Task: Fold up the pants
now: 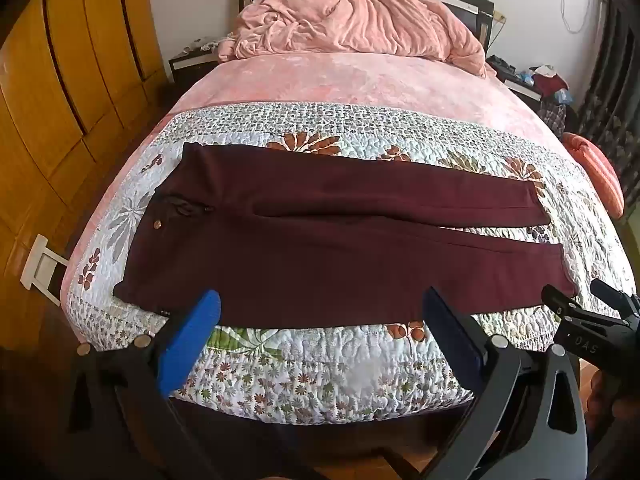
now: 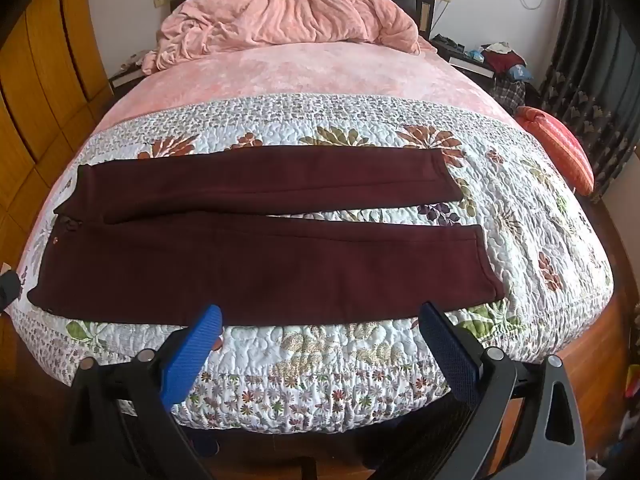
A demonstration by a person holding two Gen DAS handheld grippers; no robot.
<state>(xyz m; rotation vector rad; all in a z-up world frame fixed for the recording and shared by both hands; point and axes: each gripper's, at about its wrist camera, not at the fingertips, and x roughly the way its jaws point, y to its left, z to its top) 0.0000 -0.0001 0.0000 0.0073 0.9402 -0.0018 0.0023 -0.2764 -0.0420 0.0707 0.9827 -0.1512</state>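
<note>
Both grippers, left (image 1: 320, 312) and right (image 2: 320, 320), spread wide, empty, just short of the flat maroon pants (image 1: 320, 240) on the quilt (image 1: 320, 360).

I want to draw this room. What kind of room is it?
A bedroom, most likely. There is a big bed with a crumpled pink blanket by the headboard, and tall wooden wardrobe doors along one wall.

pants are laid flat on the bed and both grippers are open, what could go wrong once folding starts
1. The pants lie on a quilt; an open left gripper or right gripper could pinch quilt along with fabric and drag it.
2. The two legs are splayed, with a gap near the cuffs, so a lengthwise fold may leave the hems misaligned.
3. The near leg lies close to the bed's edge, so a pull toward the person could slide it off.
</note>
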